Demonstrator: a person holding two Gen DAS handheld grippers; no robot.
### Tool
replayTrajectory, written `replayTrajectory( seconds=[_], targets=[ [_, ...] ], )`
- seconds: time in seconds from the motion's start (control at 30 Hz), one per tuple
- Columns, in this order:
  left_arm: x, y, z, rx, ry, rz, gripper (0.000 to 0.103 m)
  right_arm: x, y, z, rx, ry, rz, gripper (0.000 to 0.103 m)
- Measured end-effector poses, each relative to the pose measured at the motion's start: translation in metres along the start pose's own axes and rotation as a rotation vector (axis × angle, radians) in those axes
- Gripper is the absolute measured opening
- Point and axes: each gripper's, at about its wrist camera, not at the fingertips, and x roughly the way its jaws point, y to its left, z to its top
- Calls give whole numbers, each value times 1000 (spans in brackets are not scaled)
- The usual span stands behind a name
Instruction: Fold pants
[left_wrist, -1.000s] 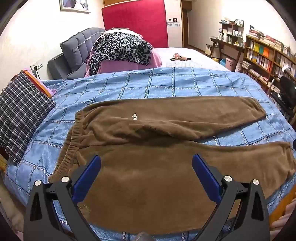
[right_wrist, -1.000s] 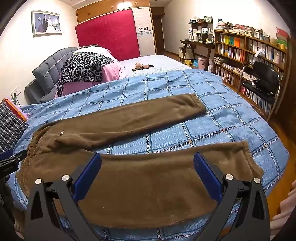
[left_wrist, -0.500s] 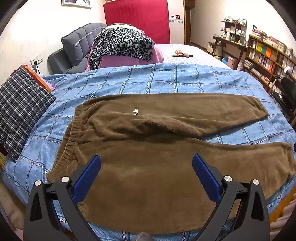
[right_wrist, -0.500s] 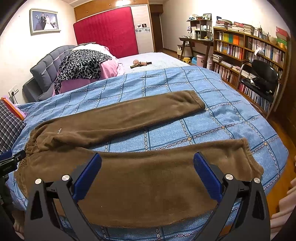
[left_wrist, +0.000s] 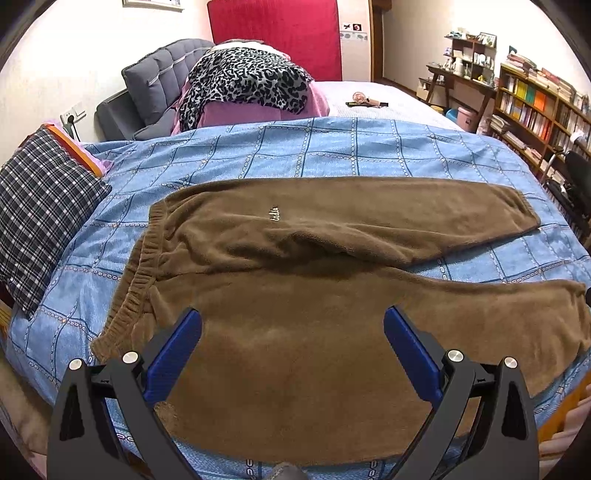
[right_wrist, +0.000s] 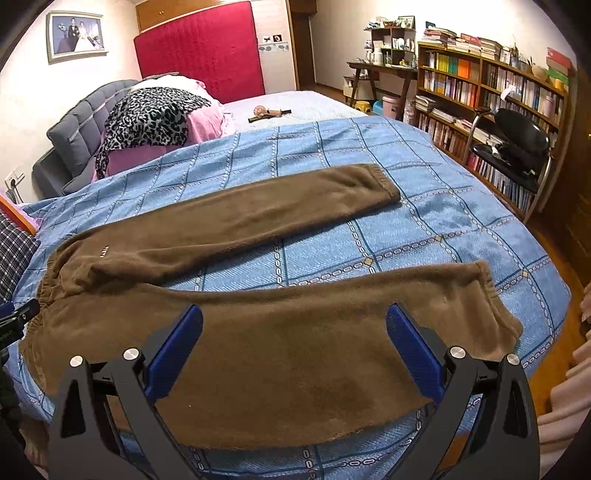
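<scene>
Brown fleece pants (left_wrist: 295, 314) lie flat on a blue checked bedspread (left_wrist: 332, 155), waistband at the left, both legs spread toward the right. The far leg ends at a cuff (right_wrist: 373, 184); the near leg's cuff (right_wrist: 495, 302) is near the bed's right edge. My left gripper (left_wrist: 293, 332) is open and empty, above the near hip area by the waistband (left_wrist: 136, 280). My right gripper (right_wrist: 295, 332) is open and empty, above the middle of the near leg (right_wrist: 295, 350). The left gripper's tip shows at the left edge of the right wrist view (right_wrist: 18, 314).
A plaid pillow (left_wrist: 40, 214) lies at the bed's left. A leopard-print blanket on pink bedding (left_wrist: 243, 81) and a grey headboard (left_wrist: 159, 85) are behind. Bookshelves (right_wrist: 491, 103), a desk and a black chair (right_wrist: 517, 147) stand on the right. The bed's near edge is just below both grippers.
Both grippers have risen slightly and tilted, so the pants sit a bit lower and farther in view. The pants have not moved. Both stay open.
</scene>
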Motion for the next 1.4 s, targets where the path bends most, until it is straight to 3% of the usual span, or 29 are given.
replayTrajectory(
  seconds=[0.73,1.1,1.4],
  targets=[
    [16,23,10,-28,12,51,98,11,1,8,-17,15,-23,100],
    [47,80,41,-104,10,166,98,36,4,32,-11,29,-35,100],
    [116,152,77,-218,62,209,98,72,21,40,-41,90,-31,100]
  ],
)
